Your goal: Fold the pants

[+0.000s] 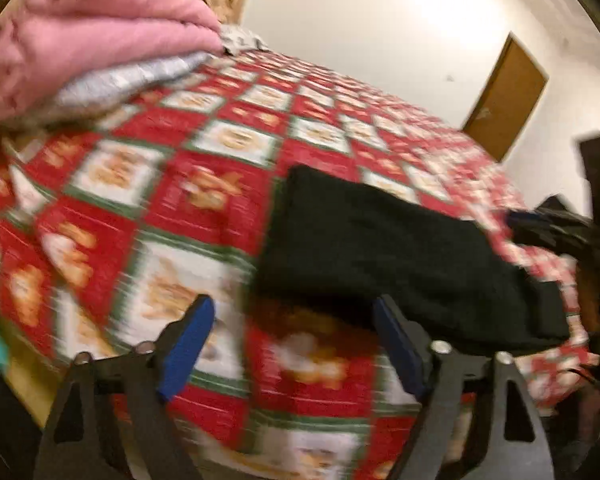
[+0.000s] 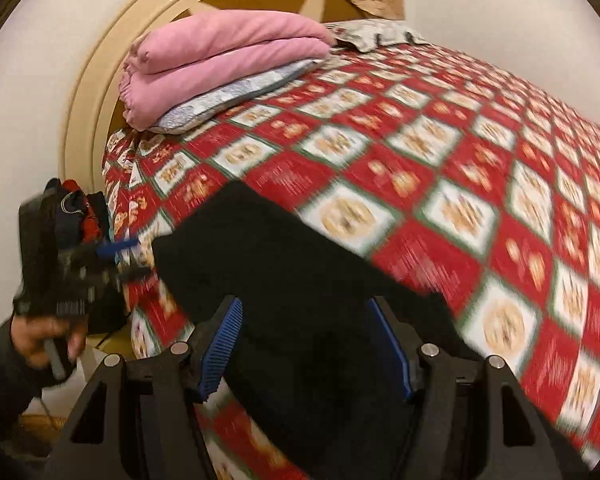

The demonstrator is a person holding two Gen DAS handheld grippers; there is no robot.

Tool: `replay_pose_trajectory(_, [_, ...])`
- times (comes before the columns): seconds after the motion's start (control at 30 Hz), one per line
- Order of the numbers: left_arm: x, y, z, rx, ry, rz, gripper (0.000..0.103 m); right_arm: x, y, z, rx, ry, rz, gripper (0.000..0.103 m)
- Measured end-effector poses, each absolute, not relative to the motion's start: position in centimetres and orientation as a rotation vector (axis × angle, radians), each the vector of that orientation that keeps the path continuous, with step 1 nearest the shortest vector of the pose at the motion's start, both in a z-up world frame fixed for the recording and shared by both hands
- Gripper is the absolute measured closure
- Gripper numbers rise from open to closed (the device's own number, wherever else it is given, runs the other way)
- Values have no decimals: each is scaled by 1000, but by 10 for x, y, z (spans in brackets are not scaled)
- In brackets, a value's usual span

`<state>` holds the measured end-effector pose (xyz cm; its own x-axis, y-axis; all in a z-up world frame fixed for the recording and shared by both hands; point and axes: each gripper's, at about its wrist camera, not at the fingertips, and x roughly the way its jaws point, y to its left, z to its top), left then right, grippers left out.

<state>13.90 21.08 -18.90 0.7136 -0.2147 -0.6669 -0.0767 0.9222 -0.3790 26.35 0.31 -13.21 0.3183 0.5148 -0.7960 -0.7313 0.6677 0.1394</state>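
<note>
Black pants [image 2: 300, 292] lie folded into compact flat block on bed [image 1: 204, 208], near its edge. We judge fold nearly done; we smooth top, square edges, avoid dragging cover. Left gripper [image 1: 292, 348] fingers spread, pinching nothing. Right gripper [image 2: 304, 344] fingers spread above pants, not pinching.

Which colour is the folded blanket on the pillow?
Pink, clearest in the right wrist view.

Both tools look the same: black angular frames, blue ribbed pads [image 2: 220, 350] on the fingers, round silver screws [image 2: 428, 349] at the pivots. The person's sleeve [image 2: 0, 368] is dark.
</note>
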Motion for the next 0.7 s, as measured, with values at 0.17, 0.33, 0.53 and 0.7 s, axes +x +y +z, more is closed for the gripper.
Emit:
replay_pose_trajectory(0.17, [147, 204, -180, -440, 728, -128, 27, 284, 82, -135, -387, 924, 853, 37])
replay_pose_trajectory(0.33, [154, 211, -187, -472, 744, -122, 38, 296, 141, -153, -473, 926, 868, 39])
replay_pose_trajectory(0.53, [160, 223, -195, -502, 732, -110, 63, 300, 183, -181, -670, 897, 859, 52])
replay_pose_trajectory(0.7, [168, 220, -195, -472, 728, -94, 63, 302, 191, -186, -694, 899, 860, 89])
